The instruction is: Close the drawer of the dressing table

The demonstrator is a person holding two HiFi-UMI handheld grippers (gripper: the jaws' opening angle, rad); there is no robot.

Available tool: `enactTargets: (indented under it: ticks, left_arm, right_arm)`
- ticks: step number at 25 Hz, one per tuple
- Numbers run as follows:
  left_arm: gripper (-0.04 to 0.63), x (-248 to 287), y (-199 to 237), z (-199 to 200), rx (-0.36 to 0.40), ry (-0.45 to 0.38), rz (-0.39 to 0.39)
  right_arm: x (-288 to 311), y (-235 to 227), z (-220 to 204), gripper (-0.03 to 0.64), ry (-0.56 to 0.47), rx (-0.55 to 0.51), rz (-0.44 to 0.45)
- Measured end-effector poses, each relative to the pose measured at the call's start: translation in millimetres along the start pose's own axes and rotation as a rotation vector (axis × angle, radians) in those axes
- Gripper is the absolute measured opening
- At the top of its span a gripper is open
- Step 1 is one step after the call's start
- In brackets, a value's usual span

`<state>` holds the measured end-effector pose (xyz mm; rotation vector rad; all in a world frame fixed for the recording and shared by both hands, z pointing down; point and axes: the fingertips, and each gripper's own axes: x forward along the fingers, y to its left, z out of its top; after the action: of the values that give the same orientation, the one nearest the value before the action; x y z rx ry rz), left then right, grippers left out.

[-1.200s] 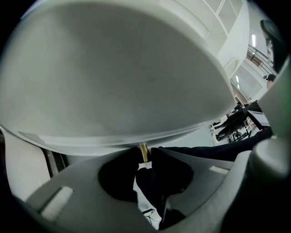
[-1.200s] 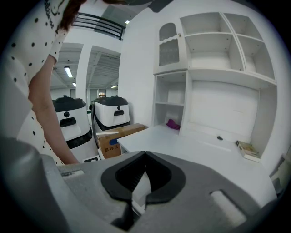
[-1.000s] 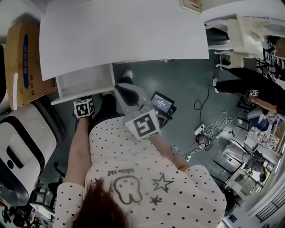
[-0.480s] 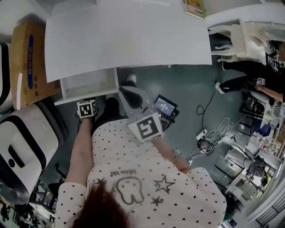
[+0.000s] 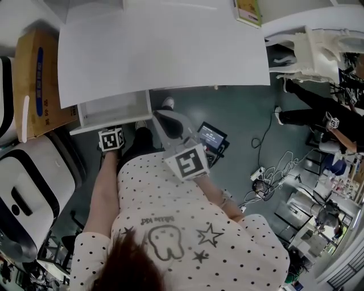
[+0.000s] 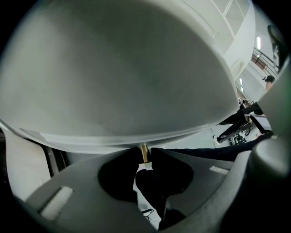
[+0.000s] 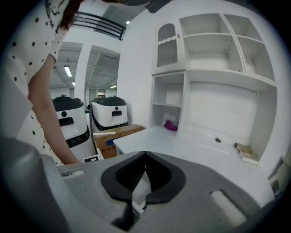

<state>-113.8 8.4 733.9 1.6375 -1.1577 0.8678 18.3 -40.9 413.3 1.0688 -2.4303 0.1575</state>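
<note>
The white dressing table (image 5: 165, 45) fills the top of the head view. Its drawer (image 5: 86, 117) stands pulled out below the table's left front edge and looks empty. My left gripper (image 5: 112, 135) is at the drawer's front, with its marker cube just below. In the left gripper view the drawer front (image 6: 118, 82) looms overhead, and my left gripper (image 6: 144, 160) is shut on the thin brass knob (image 6: 143, 152) under it. My right gripper (image 5: 160, 118) hangs to the right of the drawer, in front of the person's body. There my right gripper (image 7: 137, 196) is shut on nothing and faces the tabletop (image 7: 191, 154).
A cardboard box (image 5: 34, 79) and a white and black machine (image 5: 28, 187) stand left of the drawer. A tablet (image 5: 209, 136) and cables (image 5: 267, 170) lie on the floor to the right. A book (image 5: 247, 10) rests on the table's far right. Another person (image 5: 318, 111) is far right.
The head view has shifted slightly down and right. Both grippers and the drawer keep their places. The person at the far right has moved.
</note>
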Motion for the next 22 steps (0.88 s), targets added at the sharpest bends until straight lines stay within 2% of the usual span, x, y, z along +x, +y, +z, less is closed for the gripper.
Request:
enactTargets:
  ticks: [7,12,22]
  left_arm:
    - [0.086,1,2,6,-0.001,-0.003,0.009]
    - [0.086,6,1,9,-0.011,-0.009,-0.021]
    - [0.086,10,3,18,-0.005,-0.015,-0.023]
  right_arm:
    - [6,-2,1,0.0,0.008,-0.006,0.01]
    - [11,-3,5,0.0,0.007,-0.009,0.011]
    - [14,-7,7,0.0,-0.003,-0.02,0.012]
